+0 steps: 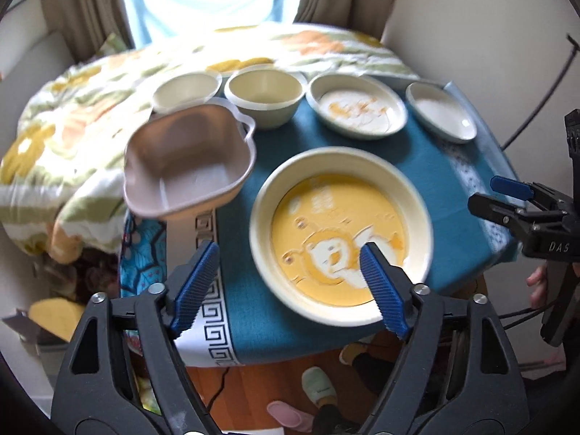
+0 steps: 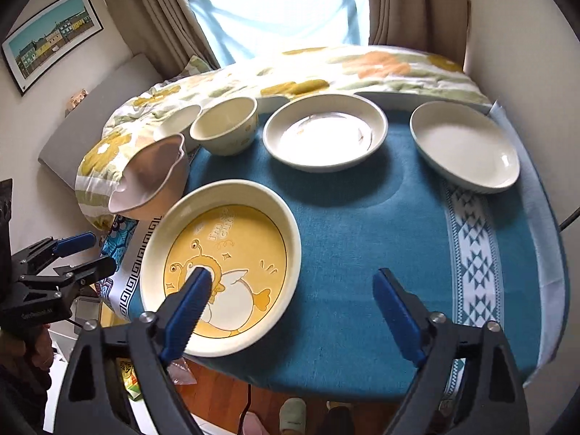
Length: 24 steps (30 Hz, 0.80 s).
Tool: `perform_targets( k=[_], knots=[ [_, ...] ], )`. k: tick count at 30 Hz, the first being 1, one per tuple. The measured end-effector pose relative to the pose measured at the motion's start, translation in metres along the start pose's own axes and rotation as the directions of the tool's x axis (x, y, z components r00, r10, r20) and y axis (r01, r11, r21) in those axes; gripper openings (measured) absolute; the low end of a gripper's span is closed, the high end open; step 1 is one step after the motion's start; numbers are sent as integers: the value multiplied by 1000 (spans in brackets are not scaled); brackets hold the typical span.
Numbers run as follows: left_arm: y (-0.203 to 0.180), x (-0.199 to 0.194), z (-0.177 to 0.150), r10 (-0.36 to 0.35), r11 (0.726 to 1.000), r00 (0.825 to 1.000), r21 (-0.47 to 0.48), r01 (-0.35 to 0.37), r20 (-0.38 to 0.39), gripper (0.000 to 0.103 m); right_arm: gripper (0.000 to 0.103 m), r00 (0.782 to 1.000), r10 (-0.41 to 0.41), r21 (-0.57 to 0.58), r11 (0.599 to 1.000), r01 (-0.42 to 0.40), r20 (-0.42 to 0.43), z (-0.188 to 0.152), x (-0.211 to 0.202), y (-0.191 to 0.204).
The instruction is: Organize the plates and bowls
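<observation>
A large cream plate with a yellow cartoon centre (image 1: 326,217) (image 2: 232,239) lies near the front left of the teal-covered table (image 1: 435,181) (image 2: 362,217). My left gripper (image 1: 290,253) hangs open above its near rim with nothing between the fingers. My right gripper (image 2: 291,279) is open too, over the plate's right side and the bare cloth. A tilted pink square bowl (image 1: 188,166) (image 2: 152,177) rests at the table's left edge. Behind stand two cream bowls (image 1: 186,92) (image 1: 264,94) (image 2: 224,127), a patterned plate (image 1: 357,107) (image 2: 324,130) and a plain white plate (image 1: 440,110) (image 2: 465,145).
A flowered quilt (image 1: 90,108) (image 2: 326,65) borders the table at the back and left. Curtains and a bright window are behind it. Slippers (image 1: 319,386) are on the wooden floor below the table's front edge. A framed picture (image 2: 50,43) hangs on the left wall.
</observation>
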<state>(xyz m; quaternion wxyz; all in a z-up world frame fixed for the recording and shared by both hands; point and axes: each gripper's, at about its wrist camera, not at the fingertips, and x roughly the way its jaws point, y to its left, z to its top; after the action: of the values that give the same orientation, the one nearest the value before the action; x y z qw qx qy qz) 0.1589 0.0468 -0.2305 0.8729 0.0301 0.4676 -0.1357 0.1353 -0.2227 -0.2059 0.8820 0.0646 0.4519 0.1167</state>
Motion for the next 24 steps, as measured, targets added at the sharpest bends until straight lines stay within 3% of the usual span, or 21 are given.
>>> perform_targets(
  k=[3,8,13,16,18,21,24],
  knots=[
    [-20,-23,24,-42,998,996,60,37,76,99,98,995,-48,11,999,48,90,4,-33,-5],
    [-63,-44,77,-143,979,978,169,117,155,100,98,971,-159,89,985,145,176,15,-83,-29],
    [-106,-54,131,-263,945,948,246,215,182,100,98,925,-312,120,949,292,216,35,-124,-61],
    [-130,-45,166,-306,927,938,276,255,160,100,98,906,-355,143,933,329,230,46,-132,-81],
    [-145,-28,188,-338,911,934,292,292,120,100,98,911,-344,183,934,308,226,52,-130,-97],
    [-165,12,218,-381,887,924,293,358,24,100,98,935,-300,244,937,251,189,60,-113,-123],
    [-182,64,242,-396,874,916,281,397,-62,100,98,953,-284,322,917,237,107,62,-82,-155]
  ],
)
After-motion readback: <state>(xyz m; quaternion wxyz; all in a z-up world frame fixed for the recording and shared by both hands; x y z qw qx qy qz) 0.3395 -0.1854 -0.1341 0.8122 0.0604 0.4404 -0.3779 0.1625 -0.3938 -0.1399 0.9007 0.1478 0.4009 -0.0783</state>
